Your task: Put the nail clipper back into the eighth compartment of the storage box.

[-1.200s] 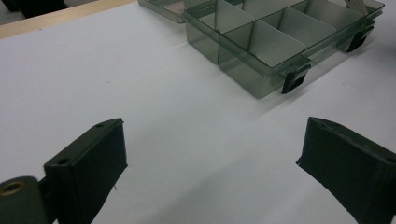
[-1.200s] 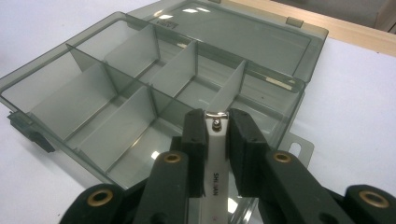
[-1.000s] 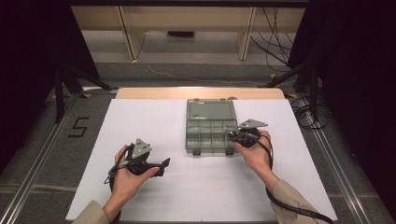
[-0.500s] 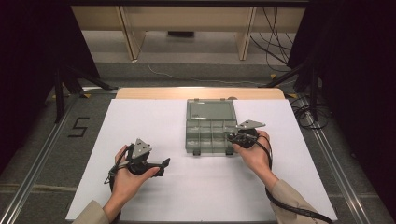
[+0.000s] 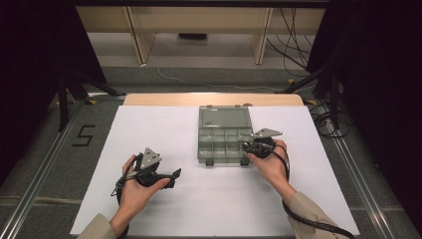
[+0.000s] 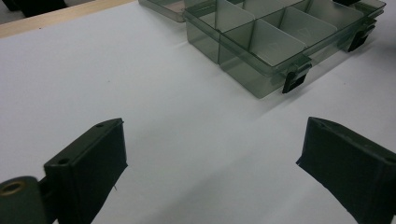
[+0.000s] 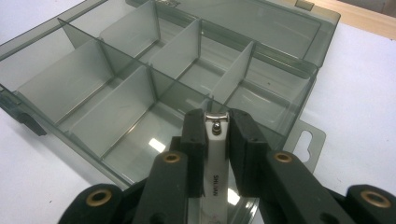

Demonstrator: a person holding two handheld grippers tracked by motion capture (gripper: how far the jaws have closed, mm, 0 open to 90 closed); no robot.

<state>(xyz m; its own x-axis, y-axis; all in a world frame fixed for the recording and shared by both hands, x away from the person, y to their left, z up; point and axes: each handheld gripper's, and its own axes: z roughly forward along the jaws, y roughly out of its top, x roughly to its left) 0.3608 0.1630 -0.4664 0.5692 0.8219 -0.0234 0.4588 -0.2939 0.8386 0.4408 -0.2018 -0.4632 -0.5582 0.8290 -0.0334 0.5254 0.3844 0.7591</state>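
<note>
My right gripper (image 7: 217, 128) is clamped on a silver nail clipper (image 7: 215, 154), both pads pressing its sides. I hold it over the near right corner of the open compartment box (image 5: 224, 142), above a near-row compartment. The box sits on the white worktop (image 5: 164, 124) toward its far edge, lid laid flat behind it. My left gripper (image 6: 212, 163) hangs over bare worktop near the front edge, left of the box, jaws spread wide with nothing between them.
</note>
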